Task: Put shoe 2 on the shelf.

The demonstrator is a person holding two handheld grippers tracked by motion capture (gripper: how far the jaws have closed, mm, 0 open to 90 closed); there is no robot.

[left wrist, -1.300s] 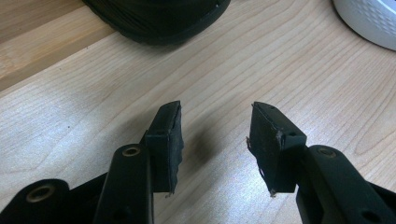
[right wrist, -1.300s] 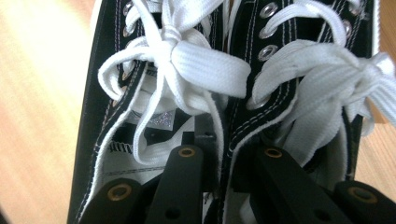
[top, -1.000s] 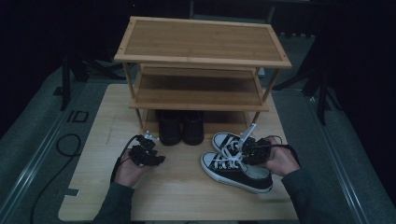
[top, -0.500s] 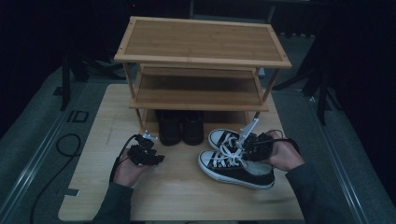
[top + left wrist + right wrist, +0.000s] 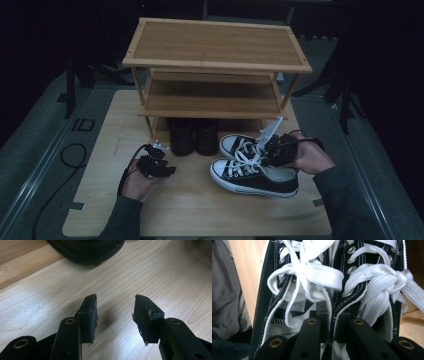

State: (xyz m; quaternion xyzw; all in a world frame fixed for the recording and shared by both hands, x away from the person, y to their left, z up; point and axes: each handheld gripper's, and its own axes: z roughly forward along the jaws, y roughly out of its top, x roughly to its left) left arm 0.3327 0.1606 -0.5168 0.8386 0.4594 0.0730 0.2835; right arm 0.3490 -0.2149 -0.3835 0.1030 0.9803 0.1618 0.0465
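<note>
We wear dark grey-green sleeves [image 5: 120, 220]; each black hand-held gripper [image 5: 115, 315] has brass-ringed screw holes and trailing black cable [image 5: 126, 167].

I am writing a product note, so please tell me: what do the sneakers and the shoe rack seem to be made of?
The sneakers look like black canvas with a matte finish: stitched seams, metal eyelets and flat white woven laces show in the right gripper view. The white soles and toe caps are probably rubber. The shoe rack looks like bamboo or light wood with a smooth satin finish: fine strip grain shows on its top.
</note>
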